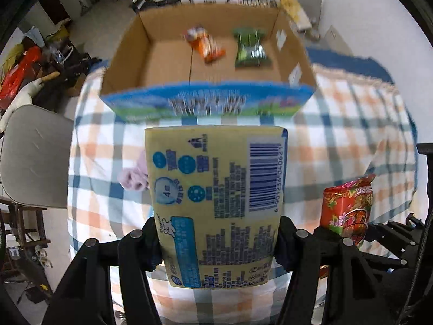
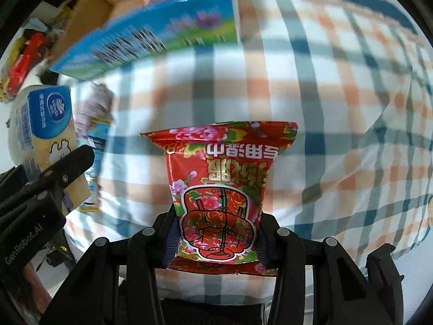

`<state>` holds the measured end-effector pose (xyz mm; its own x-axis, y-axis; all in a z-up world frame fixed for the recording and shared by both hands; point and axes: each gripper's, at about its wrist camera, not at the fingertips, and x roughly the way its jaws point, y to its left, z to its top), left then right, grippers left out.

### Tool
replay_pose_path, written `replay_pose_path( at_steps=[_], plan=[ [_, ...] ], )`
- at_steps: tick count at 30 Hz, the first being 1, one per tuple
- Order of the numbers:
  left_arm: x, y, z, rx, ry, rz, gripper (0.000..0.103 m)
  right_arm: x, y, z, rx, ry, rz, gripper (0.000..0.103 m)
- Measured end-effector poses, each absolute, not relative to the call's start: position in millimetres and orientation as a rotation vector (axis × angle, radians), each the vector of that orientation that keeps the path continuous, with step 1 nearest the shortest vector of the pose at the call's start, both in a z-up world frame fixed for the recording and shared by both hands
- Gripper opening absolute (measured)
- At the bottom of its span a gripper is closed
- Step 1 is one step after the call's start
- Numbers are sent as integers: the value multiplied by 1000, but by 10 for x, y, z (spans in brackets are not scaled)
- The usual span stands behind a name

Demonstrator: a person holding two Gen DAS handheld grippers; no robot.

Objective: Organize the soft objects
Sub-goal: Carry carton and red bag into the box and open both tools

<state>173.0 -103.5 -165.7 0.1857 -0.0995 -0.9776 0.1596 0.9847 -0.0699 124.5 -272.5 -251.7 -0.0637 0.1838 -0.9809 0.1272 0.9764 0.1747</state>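
My left gripper (image 1: 216, 246) is shut on a yellow tissue pack (image 1: 216, 195) with blue print and a barcode, held above the checked cloth. My right gripper (image 2: 216, 243) is shut on a red flowered snack bag (image 2: 220, 189), also lifted off the cloth. The same red bag (image 1: 349, 205) shows at the right of the left wrist view, and the tissue pack (image 2: 43, 124) at the left of the right wrist view. Ahead stands an open cardboard box (image 1: 162, 62) holding an orange snack bag (image 1: 207, 44) and a green packet (image 1: 250, 48). A lilac cloth bundle (image 1: 132, 180) lies beside the pack.
The table carries a blue, orange and white checked cloth (image 1: 338, 124). The box's near flap (image 1: 205, 103) is printed blue and green. A grey chair (image 1: 29, 157) stands left of the table, and clutter fills the floor at far left. Another chair (image 1: 297, 2) stands behind the box.
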Motion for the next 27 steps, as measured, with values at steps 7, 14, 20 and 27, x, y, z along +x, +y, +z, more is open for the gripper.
replay_pose_path(
  at_steps=[7, 14, 20, 27],
  plan=[
    [1968, -995, -1460, -5, 1308, -206, 60, 1534, -2808, -1859, 257, 1521, 102, 48],
    [2570, -782, -1306, -40, 1269, -179, 60, 2035, -2490, -1660, 269, 1441, 158, 48],
    [3346, -642, -1479, -4, 1302, -139, 60, 2771, -2472, -1729, 259, 1424, 153, 48],
    [4252, -513, -2083, 15, 1446, -106, 60, 3663, -2460, -2207, 246, 1516, 92, 48]
  ],
)
